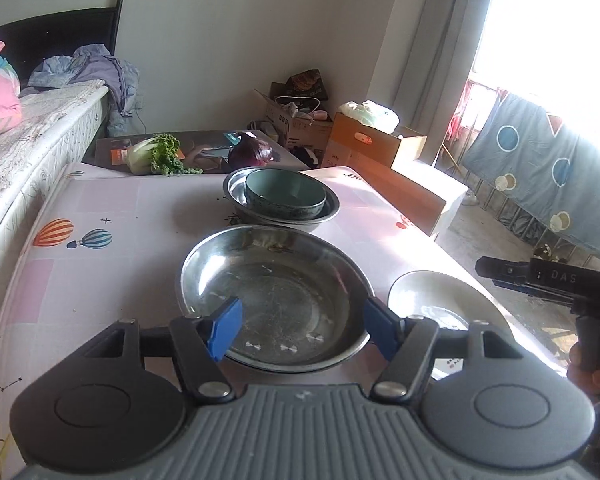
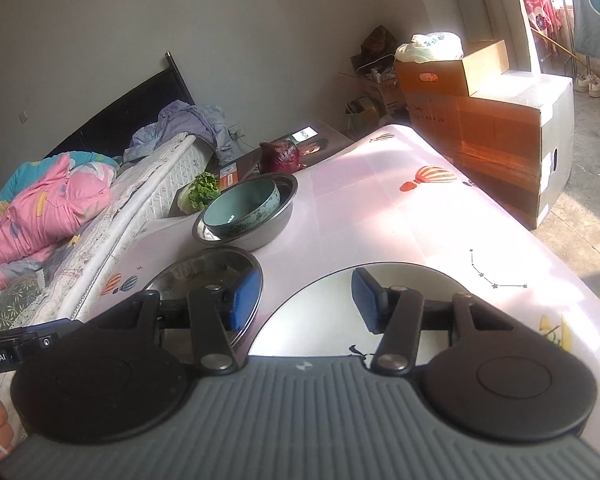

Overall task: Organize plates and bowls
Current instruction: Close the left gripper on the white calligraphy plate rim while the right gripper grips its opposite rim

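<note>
- The left tool (image 1: 300,330) is held released over the near steel bowl (image 1: 274,296) on the tabletop (image 1: 140,208).
- The right tool (image 2: 304,300) is released above the white plate (image 2: 324,316).
- A green bowl (image 1: 285,194) is nested in the far steel bowl (image 1: 332,208).

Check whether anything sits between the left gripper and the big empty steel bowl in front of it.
Nothing visible does. The left gripper stands open right over the near rim of the steel bowl, with only bare tablecloth around. The white plate lies to its right, off that line.
</note>
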